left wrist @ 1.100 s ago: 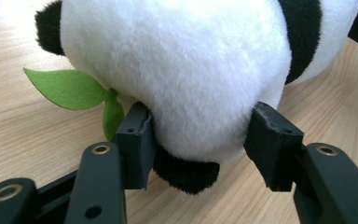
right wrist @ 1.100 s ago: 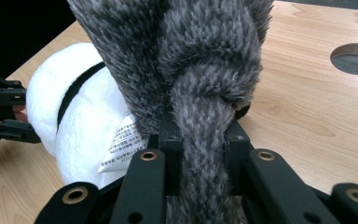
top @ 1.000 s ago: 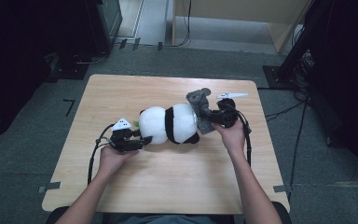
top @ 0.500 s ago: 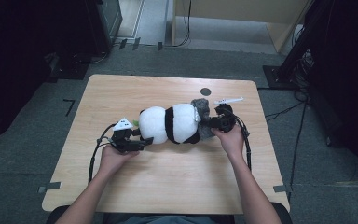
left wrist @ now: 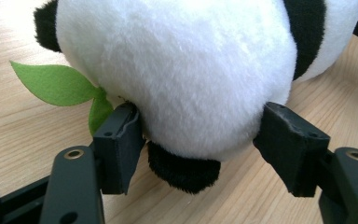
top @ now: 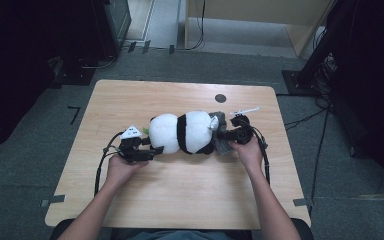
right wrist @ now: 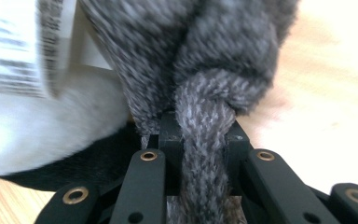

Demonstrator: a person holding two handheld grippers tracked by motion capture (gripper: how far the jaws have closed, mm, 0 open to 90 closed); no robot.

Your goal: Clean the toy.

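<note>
Panda plush (left wrist: 182, 70) cut off by the left gripper view's top edge; printed tag (right wrist: 18, 46) blurred beyond reading, grey knit cloth (right wrist: 200, 70) cropped at top in the right gripper view.

Both forearms reach in over the near table edge. The left gripper (top: 156, 149) lies level, pointing right, its jaws just opened wider and standing apart. The right gripper (top: 219, 135) points left, jaws clamped tight.
</note>
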